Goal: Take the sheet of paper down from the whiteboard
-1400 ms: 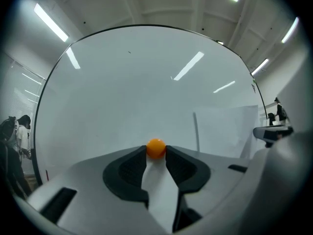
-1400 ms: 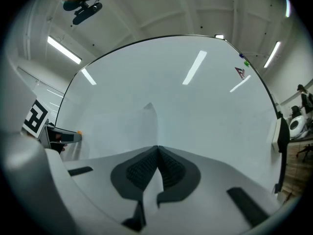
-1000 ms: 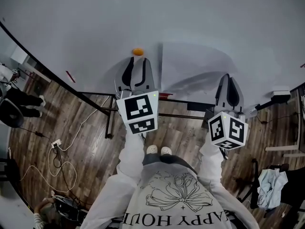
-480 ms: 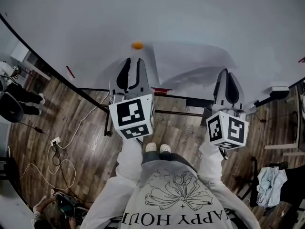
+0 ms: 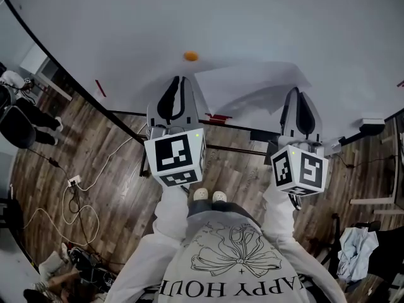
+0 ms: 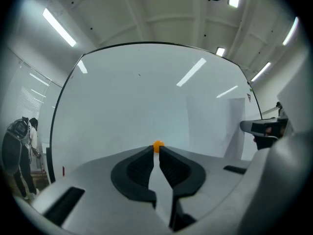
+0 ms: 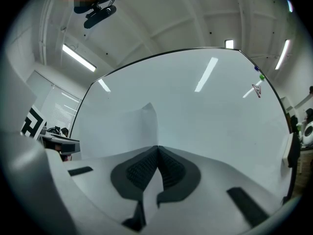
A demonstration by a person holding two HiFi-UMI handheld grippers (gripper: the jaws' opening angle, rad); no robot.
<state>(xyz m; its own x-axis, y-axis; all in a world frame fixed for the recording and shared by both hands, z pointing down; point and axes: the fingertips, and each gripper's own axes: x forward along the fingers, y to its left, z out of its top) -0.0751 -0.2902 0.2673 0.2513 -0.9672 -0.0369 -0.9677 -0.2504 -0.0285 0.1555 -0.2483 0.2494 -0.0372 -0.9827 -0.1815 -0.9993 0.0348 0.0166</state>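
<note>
Sheet of paper [image 5: 252, 84] clamped near its right edge by the right gripper [image 5: 296, 95], bowed off the whiteboard [image 5: 113, 24].
The left gripper [image 5: 178, 81] is closing with nothing between its jaws, just left of the sheet and below the orange magnet [image 5: 190, 56]. The grippers hide the sheet's lower edge; its upper left corner appears free of the magnet. Wood-plank floor [image 5: 120, 163] with loose cables [image 5: 79, 204] lies below.
</note>
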